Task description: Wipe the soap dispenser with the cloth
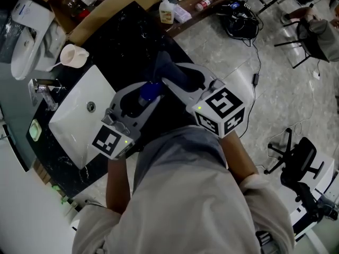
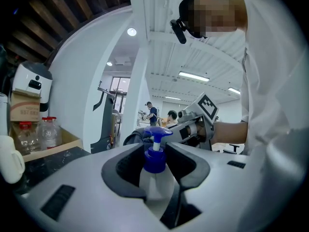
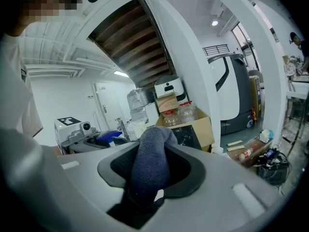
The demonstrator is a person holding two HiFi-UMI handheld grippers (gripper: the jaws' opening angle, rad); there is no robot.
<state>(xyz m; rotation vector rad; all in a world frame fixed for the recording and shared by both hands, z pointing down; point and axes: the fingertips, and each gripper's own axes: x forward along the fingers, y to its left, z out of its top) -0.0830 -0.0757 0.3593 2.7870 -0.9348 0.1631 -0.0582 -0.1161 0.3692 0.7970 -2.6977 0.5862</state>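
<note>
- Between the left gripper's (image 2: pixel 157 170) jaws stands the soap dispenser (image 2: pixel 155 151), with both pads clamped on its white bottle and the blue pump above them.
- Right gripper (image 3: pixel 153 178) is closed on the dark blue cloth (image 3: pixel 150 151), which bulges past the tips.
- Cloth end sits near the pump; whether they touch is unclear.

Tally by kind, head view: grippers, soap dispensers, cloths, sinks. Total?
2 grippers: left gripper, right gripper
1 soap dispenser
1 cloth
1 sink
Total: 5
</note>
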